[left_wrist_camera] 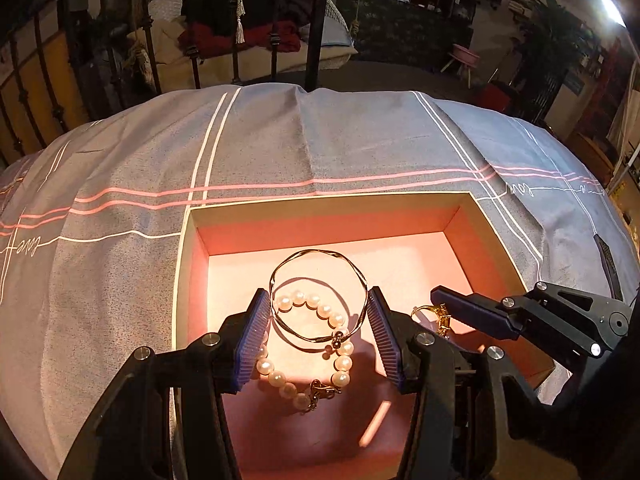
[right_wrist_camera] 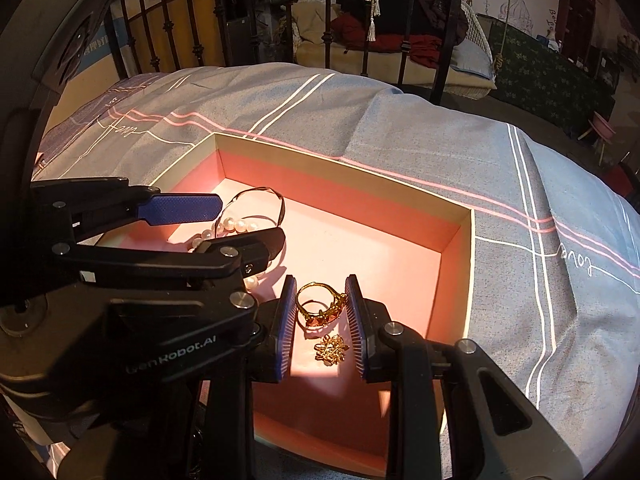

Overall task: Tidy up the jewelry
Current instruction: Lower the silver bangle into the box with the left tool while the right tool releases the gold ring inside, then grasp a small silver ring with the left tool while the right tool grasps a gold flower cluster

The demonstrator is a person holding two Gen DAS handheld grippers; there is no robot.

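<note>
A pink-lined open box point(left_wrist_camera: 332, 204) point(right_wrist_camera: 472, 240) sits on a grey bedspread. In the left wrist view my left gripper point(left_wrist_camera: 319, 316) holds a thin gold bangle point(left_wrist_camera: 316, 256) between its blue pads, over a pearl bracelet point(left_wrist_camera: 340, 360) lying on the box floor. In the right wrist view my right gripper point(right_wrist_camera: 320, 312) is shut on a gold ring with red stones point(right_wrist_camera: 320, 308), held above a small gold flower brooch point(right_wrist_camera: 331, 350) on the box floor. The left gripper's fingers point(right_wrist_camera: 180, 208) show at the left of that view.
The grey bedspread point(left_wrist_camera: 120, 280) point(right_wrist_camera: 540, 300) with white and pink lines surrounds the box. A black metal bed frame point(left_wrist_camera: 316, 20) stands behind the bed. A wicker seat with dark and red clothes point(right_wrist_camera: 400, 32) is beyond it.
</note>
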